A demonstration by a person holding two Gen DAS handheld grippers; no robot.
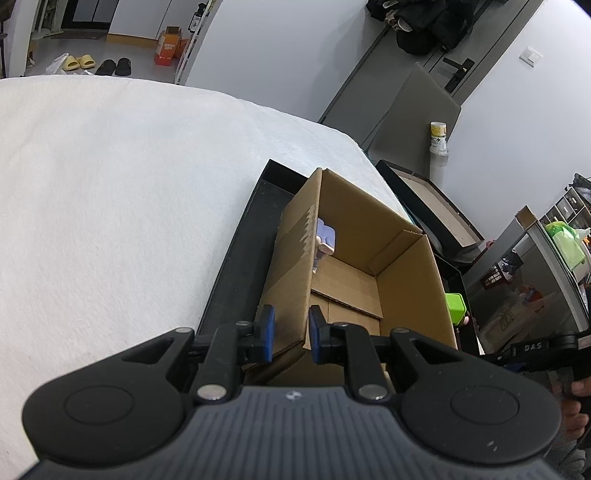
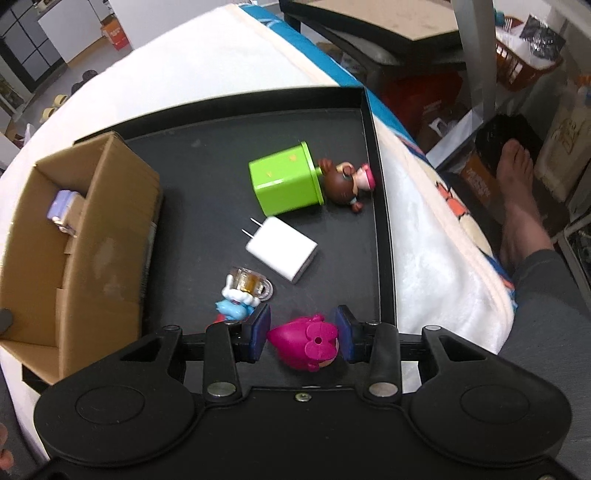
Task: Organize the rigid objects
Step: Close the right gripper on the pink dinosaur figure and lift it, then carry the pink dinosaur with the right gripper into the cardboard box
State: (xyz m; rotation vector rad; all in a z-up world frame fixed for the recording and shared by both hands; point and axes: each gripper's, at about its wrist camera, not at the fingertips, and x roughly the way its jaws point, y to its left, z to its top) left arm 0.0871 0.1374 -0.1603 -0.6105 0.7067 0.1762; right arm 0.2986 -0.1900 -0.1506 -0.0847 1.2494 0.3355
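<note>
Between the spread fingers of the right gripper (image 2: 302, 338), a pink toy (image 2: 306, 343) is framed on the black tray (image 2: 380, 206), not yet clamped. A grasp is judged in hand; closing, then carrying to the cardboard box (image 2: 92, 236), is called for. That box's wall is straddled by the left gripper (image 1: 291, 332), pads apart.

A home: slippers (image 1: 79, 62) by the doorway, coats (image 1: 417, 22) on the door.

Black tray (image 2: 373, 155) (on white bed (image 1: 110, 192))
</note>
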